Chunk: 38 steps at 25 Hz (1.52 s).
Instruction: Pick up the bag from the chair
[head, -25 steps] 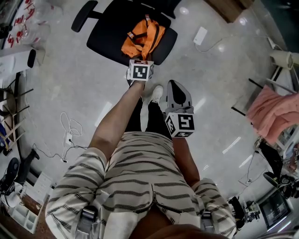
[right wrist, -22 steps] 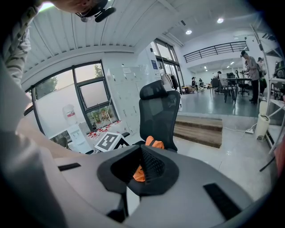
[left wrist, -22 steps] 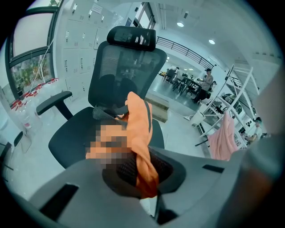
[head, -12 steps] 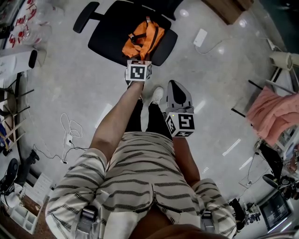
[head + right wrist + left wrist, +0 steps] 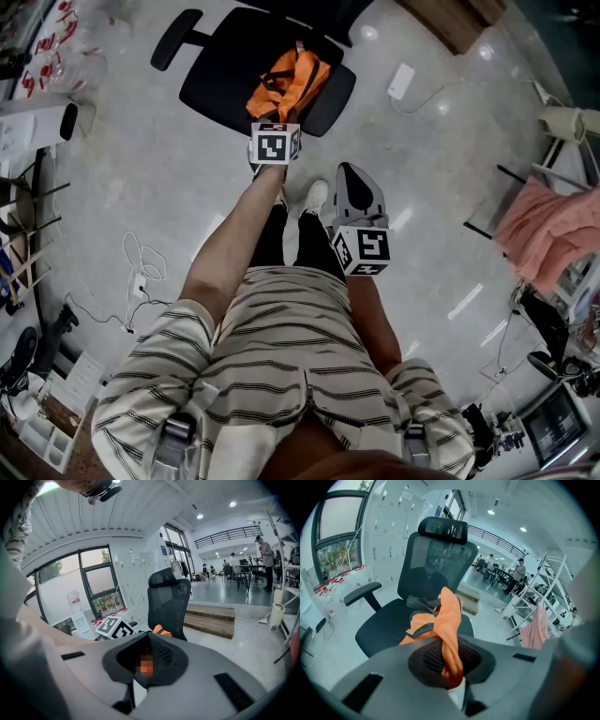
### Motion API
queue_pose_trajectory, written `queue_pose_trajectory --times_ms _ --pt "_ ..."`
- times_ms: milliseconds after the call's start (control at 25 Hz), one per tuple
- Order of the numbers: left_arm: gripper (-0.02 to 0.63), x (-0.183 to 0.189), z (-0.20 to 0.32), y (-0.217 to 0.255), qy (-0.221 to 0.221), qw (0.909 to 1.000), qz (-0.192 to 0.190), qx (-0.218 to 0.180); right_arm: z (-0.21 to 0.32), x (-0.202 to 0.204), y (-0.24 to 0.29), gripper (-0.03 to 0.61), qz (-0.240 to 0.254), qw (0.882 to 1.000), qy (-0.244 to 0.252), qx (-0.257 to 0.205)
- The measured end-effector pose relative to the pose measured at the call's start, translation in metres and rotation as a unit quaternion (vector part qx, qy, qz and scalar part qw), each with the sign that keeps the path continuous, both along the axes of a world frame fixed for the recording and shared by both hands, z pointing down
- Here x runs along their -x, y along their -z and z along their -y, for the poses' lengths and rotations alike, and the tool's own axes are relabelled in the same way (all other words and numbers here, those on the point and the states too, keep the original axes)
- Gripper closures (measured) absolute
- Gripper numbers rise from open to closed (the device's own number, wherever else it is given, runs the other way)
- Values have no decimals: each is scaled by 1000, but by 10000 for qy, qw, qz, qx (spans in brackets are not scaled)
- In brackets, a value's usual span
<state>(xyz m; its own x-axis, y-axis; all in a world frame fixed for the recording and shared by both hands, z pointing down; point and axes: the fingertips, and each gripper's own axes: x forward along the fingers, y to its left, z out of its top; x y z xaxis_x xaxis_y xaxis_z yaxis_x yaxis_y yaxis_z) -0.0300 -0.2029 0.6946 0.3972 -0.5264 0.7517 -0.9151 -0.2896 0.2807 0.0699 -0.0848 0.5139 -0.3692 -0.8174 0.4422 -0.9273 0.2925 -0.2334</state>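
An orange bag (image 5: pixel 286 82) with dark straps lies on the seat of a black office chair (image 5: pixel 225 66). My left gripper (image 5: pixel 275 124) reaches over the seat's front edge and is shut on a bunched fold of the bag (image 5: pixel 443 620), which runs straight into the left gripper (image 5: pixel 452 677). The chair (image 5: pixel 436 555) stands upright behind it. My right gripper (image 5: pixel 349 176) hangs lower and to the right, above the floor, away from the chair, shut and empty. In the right gripper view the right gripper (image 5: pixel 145 667) faces the chair (image 5: pixel 168 597), with a corner of the bag (image 5: pixel 159 631) showing.
A white power strip (image 5: pixel 401 77) and its cable lie on the floor right of the chair. Loose white cables (image 5: pixel 141 267) trail at the left beside a desk. A pink cloth (image 5: pixel 548 225) hangs on a rack at the right. A white shoe (image 5: pixel 314 194) stands below the chair.
My left gripper has shifted slightly left while holding the bag, and the fabric has bunched up toward it. The right gripper has stayed where it was.
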Motion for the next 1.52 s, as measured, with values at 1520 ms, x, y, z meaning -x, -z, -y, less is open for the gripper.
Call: queue_pose_trajectory --times_ms 1520 --pt "583 17 26 71 260 9977 -204 -590 4 -2 32 560 -117 9991 49 -406"
